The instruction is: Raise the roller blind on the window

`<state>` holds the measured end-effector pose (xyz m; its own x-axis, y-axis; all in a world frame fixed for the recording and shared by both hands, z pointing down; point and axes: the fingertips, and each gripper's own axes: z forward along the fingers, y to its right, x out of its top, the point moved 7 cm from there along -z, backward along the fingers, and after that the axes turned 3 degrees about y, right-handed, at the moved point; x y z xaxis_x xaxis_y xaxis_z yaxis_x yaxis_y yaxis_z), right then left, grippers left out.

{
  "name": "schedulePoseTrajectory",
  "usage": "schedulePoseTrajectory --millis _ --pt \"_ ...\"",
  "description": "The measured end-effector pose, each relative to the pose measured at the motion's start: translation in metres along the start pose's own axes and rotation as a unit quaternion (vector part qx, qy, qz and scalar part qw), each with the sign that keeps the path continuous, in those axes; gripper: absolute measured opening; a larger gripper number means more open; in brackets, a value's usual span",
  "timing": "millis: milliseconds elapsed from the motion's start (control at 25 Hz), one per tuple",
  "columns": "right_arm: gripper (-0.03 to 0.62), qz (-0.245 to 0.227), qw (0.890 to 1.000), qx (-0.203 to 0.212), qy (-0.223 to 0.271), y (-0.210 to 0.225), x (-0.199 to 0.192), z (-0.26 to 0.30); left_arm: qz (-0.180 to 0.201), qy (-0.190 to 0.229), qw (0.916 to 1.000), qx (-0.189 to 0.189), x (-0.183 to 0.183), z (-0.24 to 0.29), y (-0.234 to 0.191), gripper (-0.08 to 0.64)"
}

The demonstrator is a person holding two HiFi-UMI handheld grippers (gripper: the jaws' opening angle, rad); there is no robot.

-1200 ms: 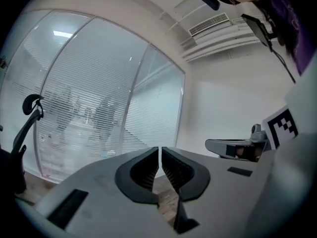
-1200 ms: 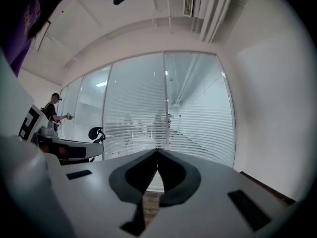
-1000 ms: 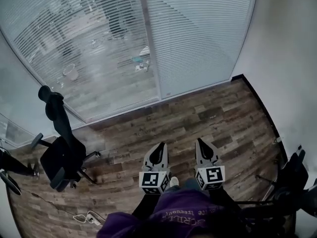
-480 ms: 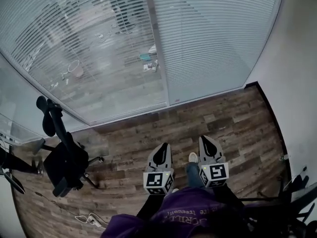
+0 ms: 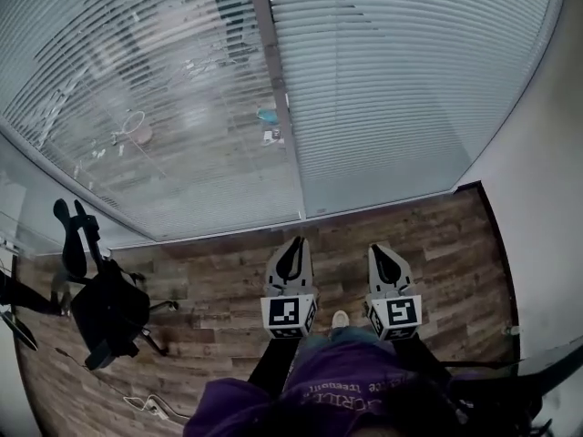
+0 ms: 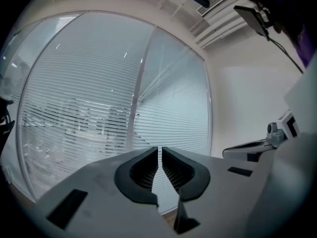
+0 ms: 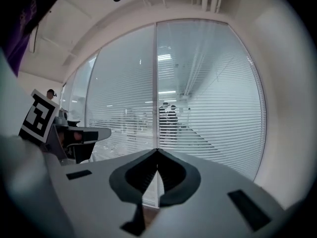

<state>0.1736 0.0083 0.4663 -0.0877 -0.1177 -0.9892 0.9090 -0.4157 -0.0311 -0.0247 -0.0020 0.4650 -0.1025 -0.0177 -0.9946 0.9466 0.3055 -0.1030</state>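
White slatted blind point(image 5: 401, 89) ahead, apart from left claw point(image 5: 295, 242), right claw point(image 5: 377, 248); both closed, empty.

The blind point(image 5: 401, 89) is pale grey-white, striped with thin horizontal slats. The floor point(image 5: 209, 276) has patchy brown and grey wood planks. The chair point(image 5: 107, 306) is black. The left gripper point(image 5: 293, 243) and right gripper point(image 5: 379, 248) are light grey, with black-and-white square markers. The person's top point(image 5: 337, 385) is purple.
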Motion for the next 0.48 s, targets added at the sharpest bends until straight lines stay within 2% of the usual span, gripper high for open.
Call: schedulePoseTrajectory --millis 160,360,480 --pt "-0.002 0.006 1.0 0.003 -0.001 0.019 -0.002 0.026 0.041 0.004 0.9989 -0.024 0.011 0.055 -0.014 0.018" --pt "-0.002 0.015 1.0 -0.002 -0.011 0.028 0.003 0.065 0.108 0.028 0.9937 -0.004 0.053 0.126 -0.059 0.045" --pt "-0.002 0.018 1.0 -0.011 -0.002 0.033 0.011 0.098 0.124 0.039 0.9915 -0.007 0.072 0.169 -0.084 0.054"
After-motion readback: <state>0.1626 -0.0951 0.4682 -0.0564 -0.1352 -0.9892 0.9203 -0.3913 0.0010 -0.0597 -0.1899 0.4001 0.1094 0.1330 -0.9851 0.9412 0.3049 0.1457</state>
